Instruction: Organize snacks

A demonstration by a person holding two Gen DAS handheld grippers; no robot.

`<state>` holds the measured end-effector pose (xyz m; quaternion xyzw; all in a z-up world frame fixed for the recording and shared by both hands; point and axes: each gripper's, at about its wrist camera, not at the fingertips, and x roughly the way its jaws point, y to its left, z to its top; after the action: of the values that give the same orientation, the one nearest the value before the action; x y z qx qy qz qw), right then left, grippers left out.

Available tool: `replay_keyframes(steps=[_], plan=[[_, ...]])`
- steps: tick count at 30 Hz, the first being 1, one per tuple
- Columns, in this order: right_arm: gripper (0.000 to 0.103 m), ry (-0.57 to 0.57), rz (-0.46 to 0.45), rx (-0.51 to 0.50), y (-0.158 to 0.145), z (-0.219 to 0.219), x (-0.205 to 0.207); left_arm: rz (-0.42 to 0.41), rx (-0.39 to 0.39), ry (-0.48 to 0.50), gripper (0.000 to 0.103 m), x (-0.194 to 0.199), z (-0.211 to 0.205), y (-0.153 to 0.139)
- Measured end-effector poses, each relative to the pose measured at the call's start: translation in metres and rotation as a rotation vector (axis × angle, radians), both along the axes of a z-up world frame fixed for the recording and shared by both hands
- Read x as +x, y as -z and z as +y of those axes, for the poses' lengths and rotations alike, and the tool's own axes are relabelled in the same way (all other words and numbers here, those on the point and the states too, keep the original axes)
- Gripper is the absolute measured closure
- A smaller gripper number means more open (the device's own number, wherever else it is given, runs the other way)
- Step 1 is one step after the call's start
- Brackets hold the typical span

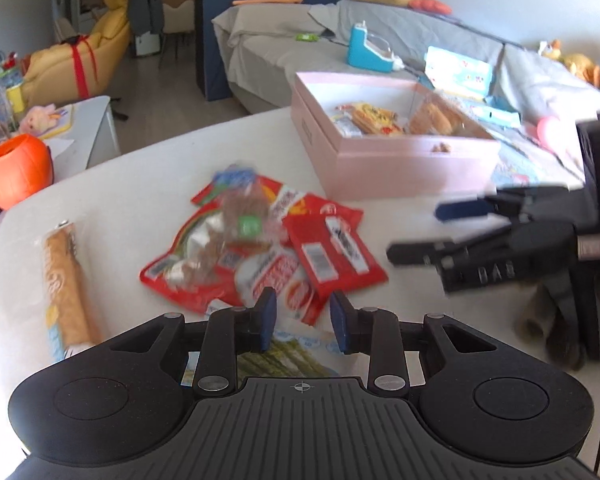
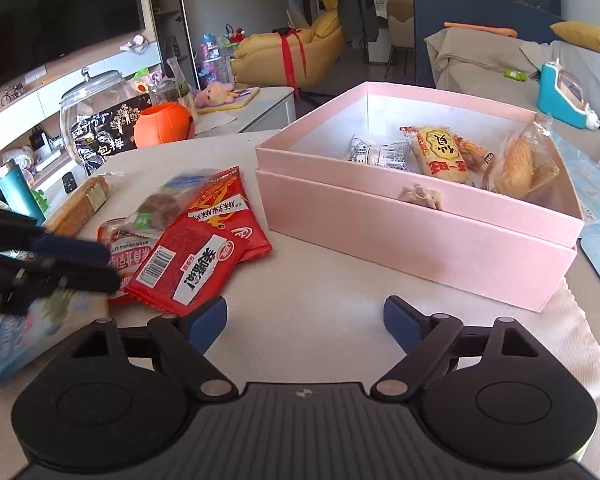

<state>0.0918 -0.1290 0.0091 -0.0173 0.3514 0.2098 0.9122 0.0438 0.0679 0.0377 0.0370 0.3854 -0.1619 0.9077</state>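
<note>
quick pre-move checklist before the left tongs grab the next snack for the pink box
1. Left tongs empty: ok, a gap shows between the pads and nothing is in it.
2. Left tongs over a snack: ok, the light blue packet lies right under the tips.
3. Right tongs out of the way: ok, open wide over bare table, beside the pile.
4. Pink box open: ok, no lid on it.
5. Room in the box: ok, bare floor beside the yellow cracker pack.
6. Red packets clear of the target: cannot tell, they overlap near it.

Orange pumpkin pail [image 1: 19,169] (beside table [image 1: 148,184])
</note>
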Motion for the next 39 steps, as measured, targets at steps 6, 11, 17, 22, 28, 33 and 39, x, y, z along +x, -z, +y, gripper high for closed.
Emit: replay_keyframes(steps=[6,11,17,22,28,33,39], plan=[[0.016,-0.027,0.046,0.059,-0.008,0.019,0.01,0.019,0.006,-0.038,0.069,-0.019,0.012,0.004],[0.016,-0.096,0.027,0.033,-0.017,0.059,0.019,0.025,-0.073,-0.094,0.069,-0.023,0.029,0.001],[0.046,-0.159,0.034,-0.017,-0.014,0.065,0.013,-0.011,-0.127,-0.178,0.069,-0.032,0.046,-0.013],[0.052,-0.134,-0.024,-0.109,-0.011,0.042,-0.005,0.008,-0.091,-0.124,0.069,-0.053,0.045,-0.022],[0.036,-0.063,-0.034,-0.069,-0.001,0.008,-0.006,0.055,0.073,-0.041,0.069,-0.087,0.039,-0.017],[0.027,-0.065,-0.034,-0.069,0.0,0.008,-0.006,0.085,0.183,0.021,0.066,-0.098,0.03,-0.006],[0.021,-0.043,-0.028,-0.069,0.001,0.006,-0.006,0.033,0.205,-0.035,0.064,-0.075,0.03,-0.002]])
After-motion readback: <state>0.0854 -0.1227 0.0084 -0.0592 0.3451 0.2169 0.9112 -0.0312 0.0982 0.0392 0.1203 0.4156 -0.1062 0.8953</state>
